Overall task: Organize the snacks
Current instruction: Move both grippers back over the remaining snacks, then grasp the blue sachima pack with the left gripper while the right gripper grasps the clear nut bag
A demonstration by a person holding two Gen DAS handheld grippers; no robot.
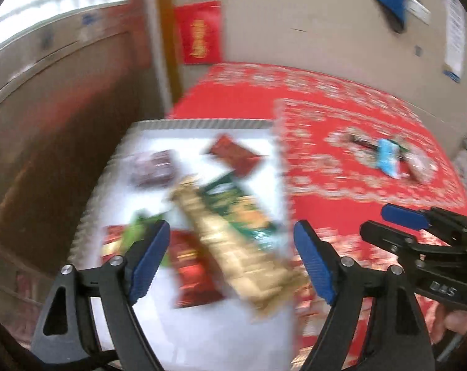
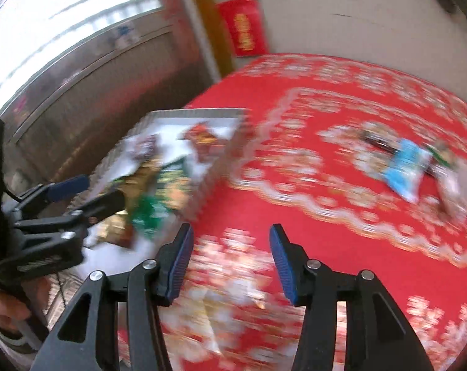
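Snacks: several packets lie loose inside a white tray (image 1: 146, 130) at the left part of the table; a long gold packet (image 1: 242, 256) lies slantwise over a green packet (image 1: 236, 207), with a dark red packet (image 1: 233, 154) and a purplish one (image 1: 153, 167) nearer the far rim. Both views are blurred, so no print can be read.
Snacks not yet sorted: a light blue packet (image 2: 406, 167) and some darker items beside it rest on the red patterned tablecloth (image 2: 326, 99), well apart from the tray; judged to be the next ones to collect.
Tray: a shallow container with a ribbed rim, set near the table's left edge, apparently serving as the collecting place.
Left gripper (image 1: 230, 259): jaws spread wide above the tray, nothing between the pads; the gold packet shows beneath them but is not clasped, which suggests a release over the tray.
Right gripper (image 2: 230, 262): jaws partly apart and empty, over bare tablecloth just right of the tray, pointed roughly toward the blue packet.
Hands: part of a hand (image 1: 459, 324) shows at the handle of the right tool.
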